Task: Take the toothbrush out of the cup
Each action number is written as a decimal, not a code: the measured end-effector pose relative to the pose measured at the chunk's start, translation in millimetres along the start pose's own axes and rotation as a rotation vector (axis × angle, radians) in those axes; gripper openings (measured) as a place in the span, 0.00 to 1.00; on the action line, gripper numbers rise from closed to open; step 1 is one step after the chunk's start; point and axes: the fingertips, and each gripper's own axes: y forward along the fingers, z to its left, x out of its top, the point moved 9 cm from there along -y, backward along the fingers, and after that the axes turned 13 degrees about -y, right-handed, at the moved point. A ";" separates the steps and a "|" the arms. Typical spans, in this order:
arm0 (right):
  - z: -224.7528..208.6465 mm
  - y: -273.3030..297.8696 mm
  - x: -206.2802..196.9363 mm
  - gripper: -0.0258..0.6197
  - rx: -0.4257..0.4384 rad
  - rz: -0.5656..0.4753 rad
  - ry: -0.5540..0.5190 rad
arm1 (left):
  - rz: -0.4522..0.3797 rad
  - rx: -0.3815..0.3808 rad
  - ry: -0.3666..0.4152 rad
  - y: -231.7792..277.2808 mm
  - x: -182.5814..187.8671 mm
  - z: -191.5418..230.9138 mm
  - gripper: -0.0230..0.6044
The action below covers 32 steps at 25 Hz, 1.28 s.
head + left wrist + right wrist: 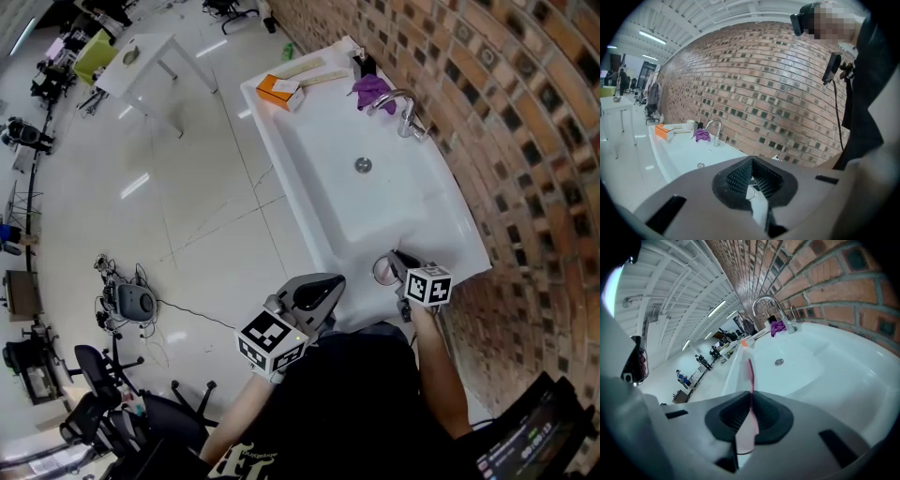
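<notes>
The right gripper (395,256) (750,397) was at the sink's (375,208) near right corner, by the brick wall (511,112). Its jaws were closed tight on a pink toothbrush (750,373), gripping it approx. mid-handle. The brush stood nearly upright w/ the bristle end sticking out past the jaw tips, over the basin. Its lower end ran back btwn the jaws toward the cup (382,271) (743,439), a pale pinkish one on the sink's near edge, directly under the gripper. Couldn't tell whether the handle's end was inside the cup or clear of the rim. In the head view the brush itself was too small to make out.

The left gripper (330,281) (751,162) hung just off the sink's near edge, left of the cup and apart from it. Its jaw tips were together w/ nothing btwn them, only white sink showing through the slit behind the pads.

Other items were all well away from both grippers:
- The drain (363,165) sat mid-basin.
- The faucet (403,108) stood on the wall-side edge toward the far end.
- A purple cloth (372,90) lay just beyond the faucet.
- An orange box (279,91) sat at the far left corner.
</notes>
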 end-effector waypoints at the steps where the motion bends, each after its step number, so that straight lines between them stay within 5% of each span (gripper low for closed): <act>1: -0.3 -0.4 -0.8 0.05 0.001 -0.004 0.009 | 0.000 0.000 0.000 -0.2 -0.5 -0.1 0.03; 18: 4.4 -21.8 11.2 0.04 0.010 -0.102 0.076 | 0.002 -0.041 0.007 -3.0 -5.6 -4.1 0.03; 32: 45.5 -92.1 100.8 0.04 -0.062 -0.354 -0.056 | -0.017 -0.118 0.030 -26.9 -5.9 5.1 0.03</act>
